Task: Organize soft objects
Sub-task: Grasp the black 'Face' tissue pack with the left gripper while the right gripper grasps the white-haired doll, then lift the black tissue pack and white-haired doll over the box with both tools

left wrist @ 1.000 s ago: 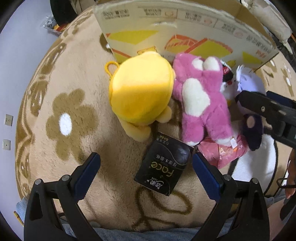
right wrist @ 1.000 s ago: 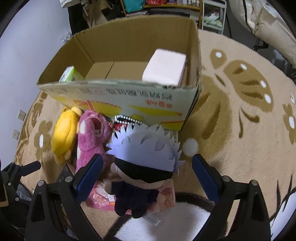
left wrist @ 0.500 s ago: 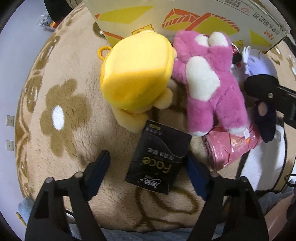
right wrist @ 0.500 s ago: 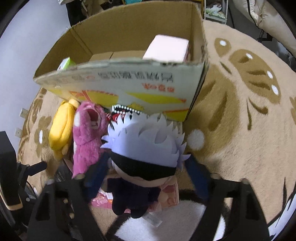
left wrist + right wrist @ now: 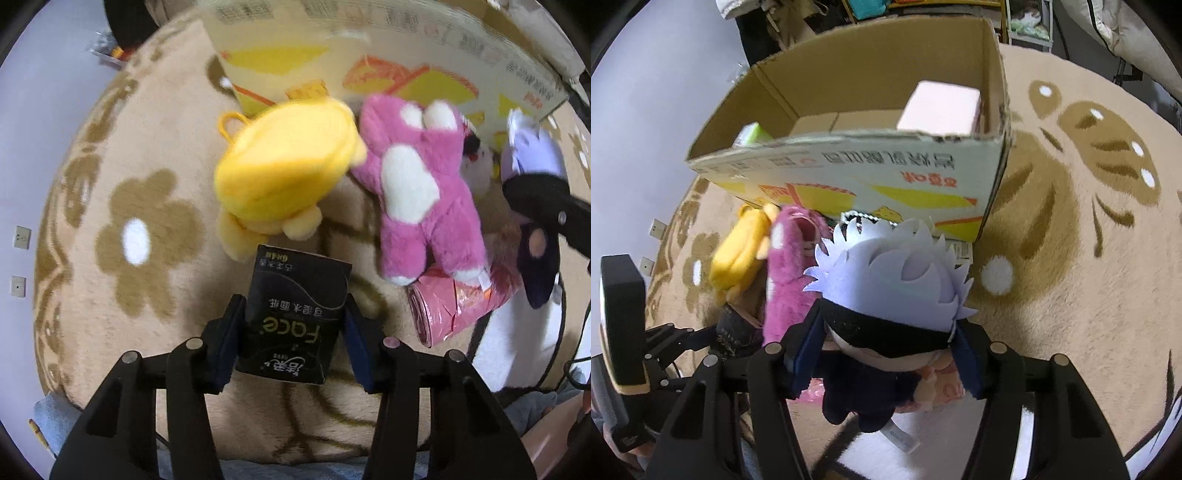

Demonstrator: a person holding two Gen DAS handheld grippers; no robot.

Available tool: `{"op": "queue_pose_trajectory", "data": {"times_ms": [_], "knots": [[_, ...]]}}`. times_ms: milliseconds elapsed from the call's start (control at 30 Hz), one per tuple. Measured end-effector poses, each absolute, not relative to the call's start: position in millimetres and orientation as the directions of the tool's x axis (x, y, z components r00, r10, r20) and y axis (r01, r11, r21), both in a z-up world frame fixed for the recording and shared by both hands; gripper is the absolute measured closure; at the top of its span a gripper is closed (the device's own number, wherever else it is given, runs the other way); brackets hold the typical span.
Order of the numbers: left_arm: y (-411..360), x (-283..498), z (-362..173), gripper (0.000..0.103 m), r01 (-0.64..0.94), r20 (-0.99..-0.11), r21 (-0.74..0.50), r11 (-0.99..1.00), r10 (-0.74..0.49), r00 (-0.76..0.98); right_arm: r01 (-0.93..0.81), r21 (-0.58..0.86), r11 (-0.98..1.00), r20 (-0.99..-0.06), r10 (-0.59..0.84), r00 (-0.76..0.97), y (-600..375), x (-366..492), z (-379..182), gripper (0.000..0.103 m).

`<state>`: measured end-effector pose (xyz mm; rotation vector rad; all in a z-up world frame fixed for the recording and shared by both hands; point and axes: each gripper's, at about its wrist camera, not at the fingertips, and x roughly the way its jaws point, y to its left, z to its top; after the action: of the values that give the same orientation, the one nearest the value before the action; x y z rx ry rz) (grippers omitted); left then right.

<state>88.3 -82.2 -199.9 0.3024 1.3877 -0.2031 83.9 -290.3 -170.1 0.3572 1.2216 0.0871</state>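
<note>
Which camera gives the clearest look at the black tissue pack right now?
The left wrist view: the black tissue pack sits centred between the left gripper pads, label readable. The right wrist view shows only a dark sliver of it beside the pink bear, mostly hidden.

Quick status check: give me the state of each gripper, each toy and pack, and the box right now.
left gripper: shut on black tissue pack
right gripper: shut on white-haired doll
yellow plush: lying on rug, ungripped
pink bear: lying on rug beside yellow plush
pink bag: on rug, under bear's feet
cardboard box: open, holds pink pack
</note>
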Motion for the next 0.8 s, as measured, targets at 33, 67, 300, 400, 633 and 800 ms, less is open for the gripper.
{"op": "queue_pose_trajectory", "data": {"times_ms": [33,67,300,400,633,800], "knots": [[-80.0,88.2,-193.5,0.054,0.311,-0.982,0.095,0.946,0.037,0.188,0.125,0.320,0.939,-0.899,0.259,0.352,-293.7,81.1,-167.1,0.037],[-76.2,87.7,-186.9,0.054,0.300,-0.977,0.099,0.949,0.036,0.208,0.127,0.328,0.936,-0.896,0.265,0.357,-295.4,79.2,-165.0,0.037],[-50.9,86.3,-147.4,0.054,0.200,-0.935,0.113,0.973,0.036,0.353,0.133,0.337,0.932,-0.878,0.260,0.403,-302.1,71.3,-145.1,0.037],[-47.3,87.4,-128.2,0.054,0.183,-0.904,0.118,0.976,0.029,0.427,0.121,0.339,0.933,-0.863,0.257,0.435,-304.1,66.4,-132.8,0.037],[-49.0,86.9,-92.0,0.054,0.172,-0.827,0.108,0.979,-0.007,0.562,0.084,0.342,0.936,-0.813,0.250,0.525,-303.9,56.6,-101.9,0.037],[-47.3,90.7,-82.2,0.054,0.137,-0.801,0.127,0.982,0.020,0.598,0.119,0.350,0.929,-0.783,0.220,0.582,-304.9,54.8,-93.8,0.037]]}}
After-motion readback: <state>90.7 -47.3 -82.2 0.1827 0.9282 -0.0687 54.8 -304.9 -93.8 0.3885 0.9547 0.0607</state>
